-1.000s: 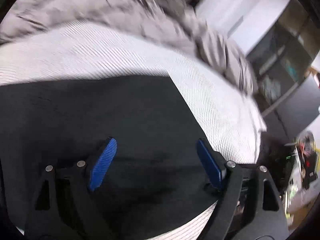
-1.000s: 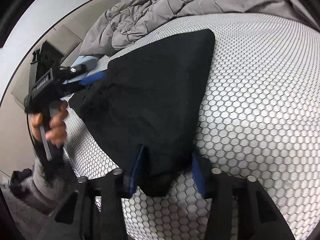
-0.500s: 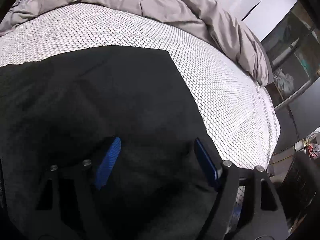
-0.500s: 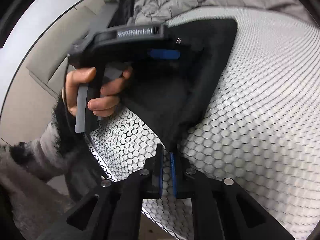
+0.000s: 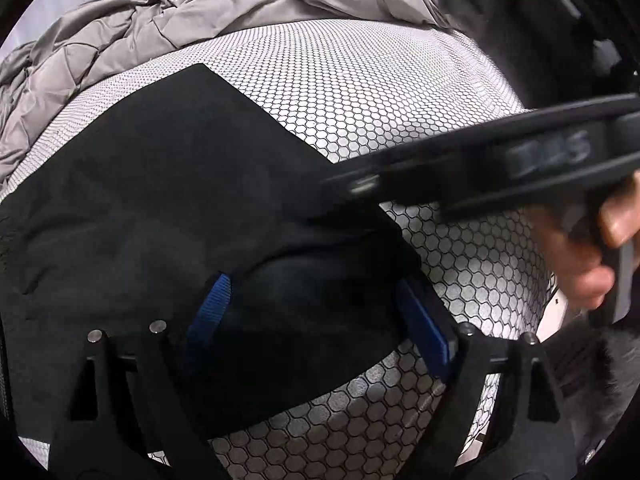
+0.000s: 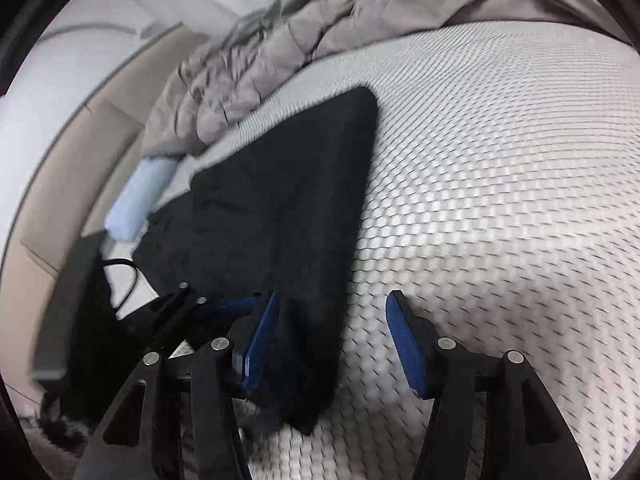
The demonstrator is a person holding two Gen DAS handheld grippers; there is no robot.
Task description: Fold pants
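The black pants (image 5: 168, 208) lie folded on the white honeycomb-patterned mattress (image 5: 360, 92). My left gripper (image 5: 318, 320) hangs over their near rounded fold, its jaws wide and opening, with black cloth lying between the blue pads (image 5: 212, 308), not pinched. In the right wrist view the pants (image 6: 288, 184) taper to a near corner. My right gripper (image 6: 334, 340) is opening there, and the corner rests loose against its left pad (image 6: 260, 344). A person's hand (image 5: 580, 256) holds the right gripper (image 5: 480, 168) just to the right of my left one. The left gripper's tip (image 6: 224, 304) shows beside the right one.
A crumpled grey duvet (image 5: 200, 12) is heaped along the far side of the mattress. A light blue cushion (image 6: 140, 196) lies at the bed's left edge beside a beige panel (image 6: 68, 168). A black cable (image 6: 124, 276) hangs off that edge.
The right gripper was shut on the pants corner half a second ago and has now let it go onto the mattress. The left gripper has swung round to the pants' near fold beside the right gripper.
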